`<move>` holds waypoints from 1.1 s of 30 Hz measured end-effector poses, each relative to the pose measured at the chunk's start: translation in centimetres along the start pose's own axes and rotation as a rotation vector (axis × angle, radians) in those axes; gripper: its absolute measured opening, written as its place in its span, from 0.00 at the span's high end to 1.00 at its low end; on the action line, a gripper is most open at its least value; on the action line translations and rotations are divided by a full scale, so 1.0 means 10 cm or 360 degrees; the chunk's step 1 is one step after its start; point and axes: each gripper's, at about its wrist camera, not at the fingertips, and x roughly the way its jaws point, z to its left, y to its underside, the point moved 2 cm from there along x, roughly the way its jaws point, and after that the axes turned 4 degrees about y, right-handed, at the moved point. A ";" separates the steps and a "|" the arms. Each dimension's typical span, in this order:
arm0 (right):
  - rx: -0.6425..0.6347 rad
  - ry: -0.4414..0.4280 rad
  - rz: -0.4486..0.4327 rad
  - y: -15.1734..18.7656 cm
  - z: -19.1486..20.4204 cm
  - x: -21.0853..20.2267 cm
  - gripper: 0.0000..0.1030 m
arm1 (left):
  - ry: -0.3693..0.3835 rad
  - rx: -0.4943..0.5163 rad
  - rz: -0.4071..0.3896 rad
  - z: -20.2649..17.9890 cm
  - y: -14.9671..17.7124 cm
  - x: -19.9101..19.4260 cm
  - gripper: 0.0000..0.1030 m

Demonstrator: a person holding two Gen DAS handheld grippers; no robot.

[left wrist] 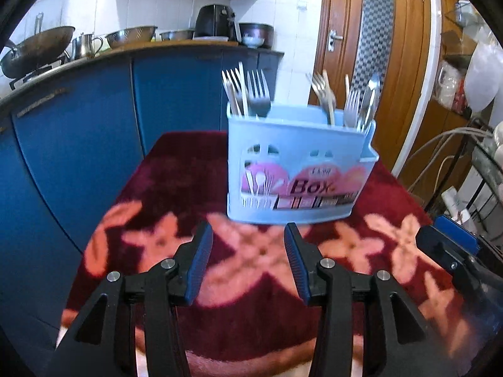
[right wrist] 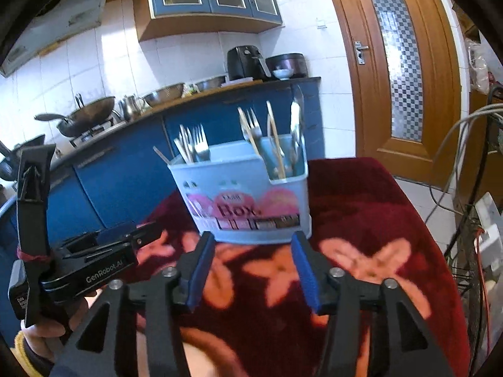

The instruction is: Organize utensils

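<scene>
while both claws hover low over the tabletop (left wrist: 176,169), each spread wide with nothing between its blue pads, the utensils already stand sorted upright in the pale blue cutlery box (left wrist: 298,163) toward the far side of the red flowered cloth (right wrist: 361,207). the left claw (left wrist: 248,264) sits in front of the box's printed face; the right claw (right wrist: 253,271) faces the same front from slightly to the right, and the left tool's body shows at its left edge, held by a person's hand (right wrist: 47,326).

no utensil lies loose on the visible cloth, so the scene fits either a sorting that is finished or one where more pieces wait out of view; the pictures do not settle which. if a piece does need handling, it would be wise to grip it on the handle, keep it vertical, and lower it into a compartment without knocking the light plastic box, which looks easy to tip or slide on the soft cloth.

counted from the left view: one box with at least two filled compartments. the left compartment holds about three forks (left wrist: 248,91) with a pale stick-like piece among them. the right compartment (right wrist: 283,157) holds roughly two forks, two wooden chopsticks (right wrist: 273,138) and what looks like a spoon or knife (left wrist: 371,97); blur makes these counts approximate. two claws, both released.
</scene>
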 end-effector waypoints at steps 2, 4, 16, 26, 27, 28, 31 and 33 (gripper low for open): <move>0.0002 0.0030 0.0015 0.08 -0.03 0.05 0.41 | -0.0010 -0.0003 0.0024 -0.01 0.05 0.07 0.53; 0.0006 0.0056 0.0025 0.14 -0.08 0.09 0.41 | -0.0017 -0.0002 0.0039 -0.01 0.06 0.14 0.53; 0.0038 0.0121 0.0037 0.29 -0.21 0.24 0.35 | -0.0052 0.0076 0.0033 -0.09 0.13 0.25 0.53; 0.0058 0.0132 0.0038 0.32 -0.25 0.27 0.35 | -0.0060 0.0098 0.0020 -0.10 0.15 0.28 0.53; 0.0060 0.0133 0.0037 0.32 -0.25 0.27 0.35 | -0.0060 0.0101 0.0018 -0.10 0.16 0.27 0.53; 0.0062 0.0134 0.0036 0.32 -0.25 0.28 0.35 | -0.0060 0.0103 0.0016 -0.11 0.16 0.27 0.53; 0.0066 0.0138 0.0035 0.32 -0.26 0.28 0.35 | -0.0068 0.0112 0.0006 -0.11 0.16 0.26 0.53; 0.0066 0.0137 0.0035 0.32 -0.26 0.28 0.35 | -0.0072 0.0118 -0.0004 -0.11 0.16 0.25 0.53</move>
